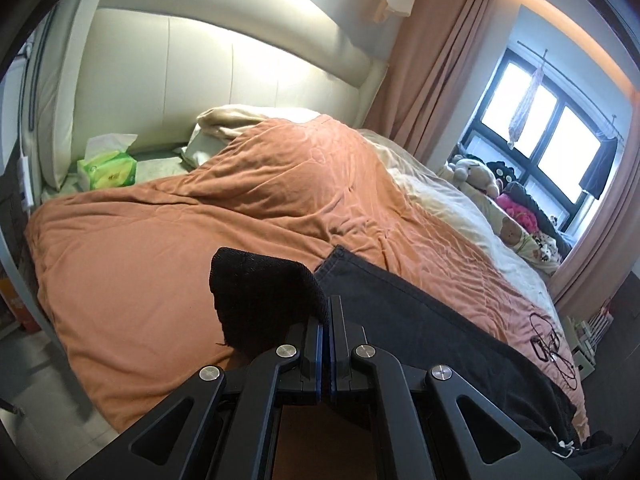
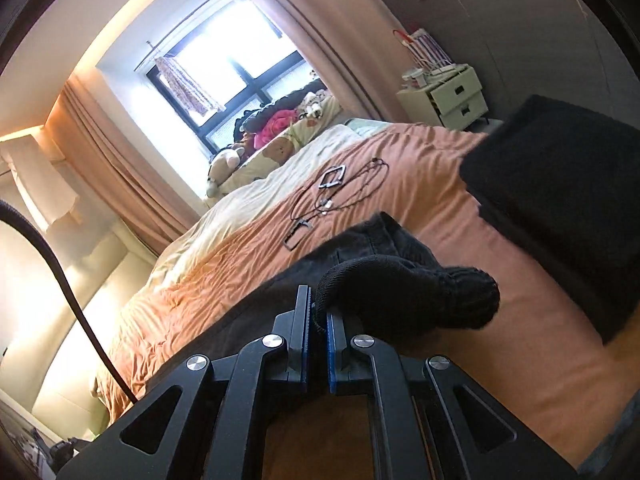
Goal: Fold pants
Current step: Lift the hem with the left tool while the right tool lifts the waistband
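Black pants lie across the orange quilt on the bed. My left gripper is shut on a bunched edge of the pants, which stands up to the left of its fingers. In the right wrist view my right gripper is shut on another bunched edge of the pants, which curls over to the right of its blue pads. The rest of the garment hangs down from both grips toward the bed.
A stack of folded black clothes sits on the quilt at the right. Cables and small frames lie near the cream sheet. A green tissue pack rests by the headboard. Stuffed toys line the window side; a white nightstand stands beyond.
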`<state>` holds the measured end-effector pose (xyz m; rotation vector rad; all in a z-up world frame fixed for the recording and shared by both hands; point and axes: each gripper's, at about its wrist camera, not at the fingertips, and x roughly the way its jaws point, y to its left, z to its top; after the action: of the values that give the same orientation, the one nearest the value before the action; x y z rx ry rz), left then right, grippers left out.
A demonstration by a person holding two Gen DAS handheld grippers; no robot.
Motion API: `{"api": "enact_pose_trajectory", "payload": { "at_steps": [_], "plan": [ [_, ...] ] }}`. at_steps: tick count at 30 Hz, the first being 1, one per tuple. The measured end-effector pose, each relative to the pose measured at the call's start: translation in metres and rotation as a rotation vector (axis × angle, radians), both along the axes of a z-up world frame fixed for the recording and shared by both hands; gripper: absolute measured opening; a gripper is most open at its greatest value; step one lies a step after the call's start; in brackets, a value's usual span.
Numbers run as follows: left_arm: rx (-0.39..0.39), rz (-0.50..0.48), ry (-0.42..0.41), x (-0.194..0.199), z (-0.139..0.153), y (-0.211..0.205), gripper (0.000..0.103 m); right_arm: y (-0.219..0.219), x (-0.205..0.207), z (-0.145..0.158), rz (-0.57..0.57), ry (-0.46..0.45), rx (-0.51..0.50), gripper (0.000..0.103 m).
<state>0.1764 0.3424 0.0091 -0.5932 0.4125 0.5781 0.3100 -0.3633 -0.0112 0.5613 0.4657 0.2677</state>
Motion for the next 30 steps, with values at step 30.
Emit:
{"api": "enact_pose_trajectory", "payload": {
  "at_steps": [30],
  "plan": [
    [0.004, -0.107, 0.17, 0.262, -0.053, 0.063, 0.002, 0.1, 0.212, 0.014, -0.068, 0.132, -0.164, 0.003]
  ]
}}
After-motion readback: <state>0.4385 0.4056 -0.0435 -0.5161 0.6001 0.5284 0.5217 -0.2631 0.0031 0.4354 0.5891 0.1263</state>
